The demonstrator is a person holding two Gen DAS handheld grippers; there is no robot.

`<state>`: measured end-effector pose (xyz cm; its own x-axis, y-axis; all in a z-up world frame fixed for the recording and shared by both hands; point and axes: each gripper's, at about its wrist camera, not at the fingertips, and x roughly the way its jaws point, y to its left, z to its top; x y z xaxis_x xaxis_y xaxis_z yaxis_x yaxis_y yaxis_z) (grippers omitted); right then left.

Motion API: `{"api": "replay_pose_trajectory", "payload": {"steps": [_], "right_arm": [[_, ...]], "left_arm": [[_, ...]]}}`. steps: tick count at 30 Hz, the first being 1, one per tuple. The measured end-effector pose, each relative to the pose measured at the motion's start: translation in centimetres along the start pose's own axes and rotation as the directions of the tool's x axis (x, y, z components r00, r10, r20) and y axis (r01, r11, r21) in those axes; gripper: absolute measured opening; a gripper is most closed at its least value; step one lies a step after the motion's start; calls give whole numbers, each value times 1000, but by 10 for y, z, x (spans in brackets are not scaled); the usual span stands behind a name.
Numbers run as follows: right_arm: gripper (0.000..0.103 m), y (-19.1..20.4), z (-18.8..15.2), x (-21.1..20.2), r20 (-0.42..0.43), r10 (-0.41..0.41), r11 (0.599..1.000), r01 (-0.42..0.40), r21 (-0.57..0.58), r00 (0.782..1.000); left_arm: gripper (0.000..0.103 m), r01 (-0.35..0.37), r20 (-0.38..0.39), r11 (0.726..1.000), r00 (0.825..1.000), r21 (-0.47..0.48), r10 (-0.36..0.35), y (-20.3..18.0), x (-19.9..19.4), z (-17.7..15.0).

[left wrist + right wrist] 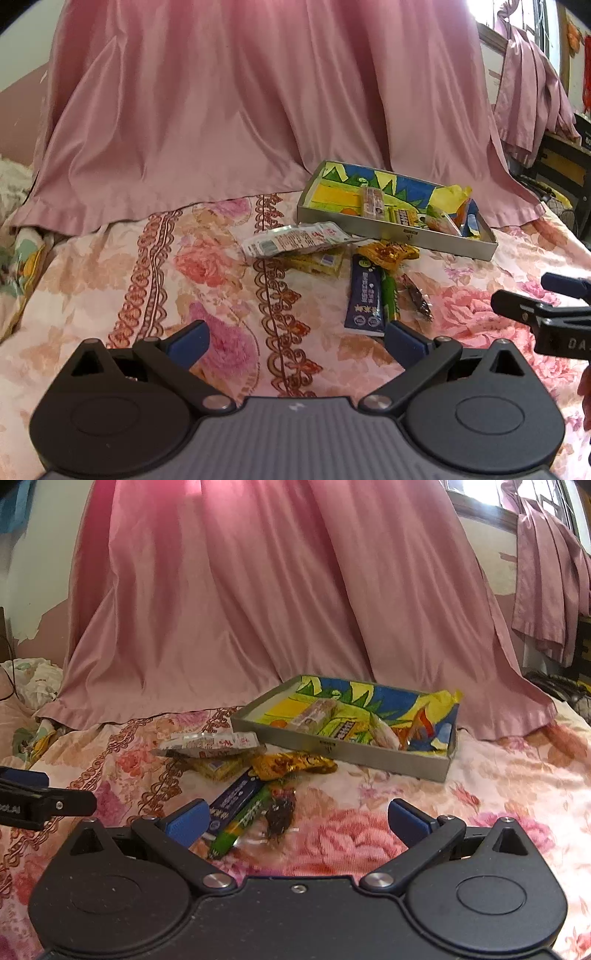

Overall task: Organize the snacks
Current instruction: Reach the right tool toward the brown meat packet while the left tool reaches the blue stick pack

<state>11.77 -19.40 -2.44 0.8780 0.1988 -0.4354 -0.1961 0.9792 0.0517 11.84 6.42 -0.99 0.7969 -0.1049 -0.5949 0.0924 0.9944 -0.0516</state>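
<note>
Both grippers gape empty, loose snacks seemingly just ahead.

the yellow-green packet lies mostly under the white pouch, only its near edge showing. print on the white pouch and on the dark blue stick is too small to read. inside the tray, the near wall hides the lower parts of the snacks, and the wrappers at its right end overlap so they cannot be told apart. right of the tray, the right gripper is cut by the picture's edge; its finger spread cannot be judged there. the dark wrapper is blurred.
</note>
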Motion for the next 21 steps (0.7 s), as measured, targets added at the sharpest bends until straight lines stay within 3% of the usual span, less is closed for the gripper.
{"api": "replay_pose_trajectory", "payload": {"steps": [4, 14, 21], "right_arm": [[102, -1, 2, 23, -8, -1, 1000, 1, 3, 1000], [102, -7, -10, 97, -72, -4, 997, -1, -71, 997], [102, -1, -17, 125, -128, 1, 993, -17, -120, 992]], "left_arm": [[103, 26, -24, 999, 999, 19, -25, 6, 16, 9], [103, 110, -111, 979, 990, 170, -92, 12, 74, 30], [103, 137, -142, 979, 983, 151, -116, 7, 119, 32]]}}
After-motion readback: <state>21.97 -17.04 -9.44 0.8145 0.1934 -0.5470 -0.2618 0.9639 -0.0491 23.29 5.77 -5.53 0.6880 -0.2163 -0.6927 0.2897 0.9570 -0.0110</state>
